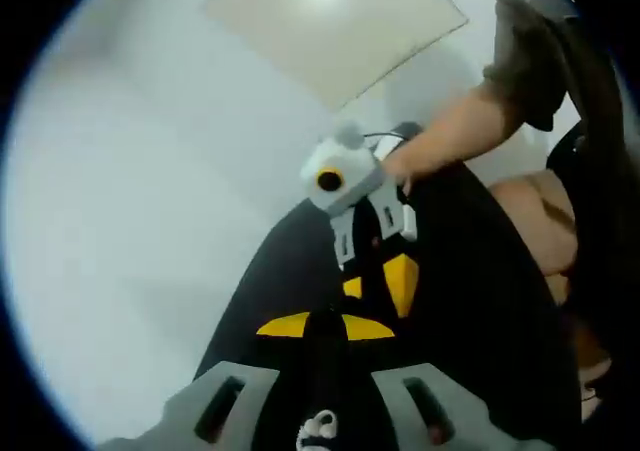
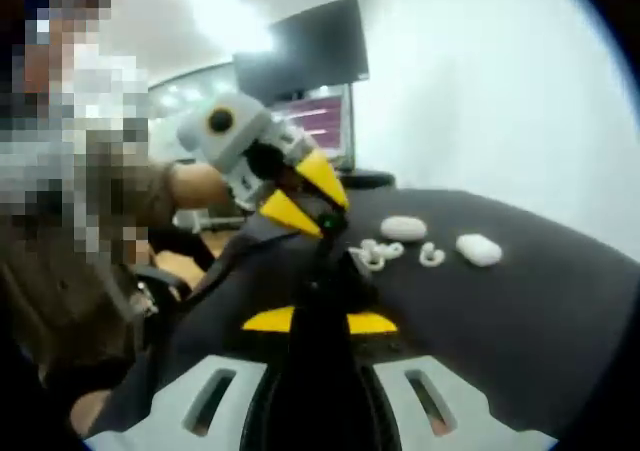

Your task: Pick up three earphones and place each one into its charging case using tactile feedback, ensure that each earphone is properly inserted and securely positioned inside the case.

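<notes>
White earphones [image 2: 378, 253] lay loose on the black counter [image 2: 520, 301], with one more [image 2: 432, 255] just beside them, between two white charging cases [image 2: 403, 228] [image 2: 478, 249]. The left hand-held gripper [image 2: 305, 203] hovered near them with its yellow tips slightly parted, holding nothing. The right hand-held gripper [image 1: 375, 233] hung over the counter, and whether it was wide or narrow could not be told.

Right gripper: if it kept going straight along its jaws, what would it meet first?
Probably the left gripper, whose yellow tips sit directly ahead over the black table. The white earphones lie just right of that line; depth is unclear.
</notes>
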### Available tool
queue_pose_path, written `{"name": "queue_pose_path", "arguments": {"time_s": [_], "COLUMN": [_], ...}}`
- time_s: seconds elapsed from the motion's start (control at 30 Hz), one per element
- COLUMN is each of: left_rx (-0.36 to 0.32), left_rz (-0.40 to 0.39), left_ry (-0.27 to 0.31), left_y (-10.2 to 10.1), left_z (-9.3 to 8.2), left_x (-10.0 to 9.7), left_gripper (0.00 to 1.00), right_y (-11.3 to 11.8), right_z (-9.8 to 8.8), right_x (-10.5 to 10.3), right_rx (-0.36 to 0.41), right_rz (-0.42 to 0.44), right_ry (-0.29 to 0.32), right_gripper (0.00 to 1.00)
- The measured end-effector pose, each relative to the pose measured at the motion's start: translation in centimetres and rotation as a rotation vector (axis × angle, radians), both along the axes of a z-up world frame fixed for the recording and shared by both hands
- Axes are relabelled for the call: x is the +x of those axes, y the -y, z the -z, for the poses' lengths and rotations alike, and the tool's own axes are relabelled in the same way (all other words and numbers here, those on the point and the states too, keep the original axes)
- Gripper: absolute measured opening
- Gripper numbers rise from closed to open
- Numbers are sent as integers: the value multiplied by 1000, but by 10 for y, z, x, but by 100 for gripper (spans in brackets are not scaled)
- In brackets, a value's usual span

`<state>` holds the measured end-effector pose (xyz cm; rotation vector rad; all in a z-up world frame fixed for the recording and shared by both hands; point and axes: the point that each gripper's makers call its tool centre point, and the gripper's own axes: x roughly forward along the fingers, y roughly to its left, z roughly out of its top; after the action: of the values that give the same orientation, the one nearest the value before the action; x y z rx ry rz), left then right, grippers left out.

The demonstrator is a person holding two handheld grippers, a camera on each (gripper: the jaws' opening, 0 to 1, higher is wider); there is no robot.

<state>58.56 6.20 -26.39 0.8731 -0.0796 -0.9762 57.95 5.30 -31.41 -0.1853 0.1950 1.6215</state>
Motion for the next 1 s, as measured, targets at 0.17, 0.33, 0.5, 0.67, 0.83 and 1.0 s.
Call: {"name": "queue_pose_path", "arguments": {"time_s": [0.17, 0.33, 0.5, 0.67, 0.83, 1.0], "left_rx": [65, 95, 225, 269, 255, 269], "left_rz": [11, 21, 41, 55, 62, 82], "left_ry": [35, 68, 172, 204, 155, 102], "left_y": [3, 4, 3, 5, 4, 2], "left_z": [10, 7, 7, 11, 15, 18], "left_x": [0, -1, -2, -6, -9, -10], "left_gripper": [8, 8, 8, 8, 8, 8], "right_y": [1, 1, 1, 0, 0, 0], "right_z": [0, 0, 0, 0, 0, 0], "right_x": [0, 0, -1, -1, -1, -1], "right_rx": [0, 0, 0, 0, 0, 1], "right_rz": [-1, -1, -2, -3, -1, -1], "right_ry": [1, 5, 9, 17, 14, 15], "right_gripper": [18, 18, 18, 18, 18, 18]}}
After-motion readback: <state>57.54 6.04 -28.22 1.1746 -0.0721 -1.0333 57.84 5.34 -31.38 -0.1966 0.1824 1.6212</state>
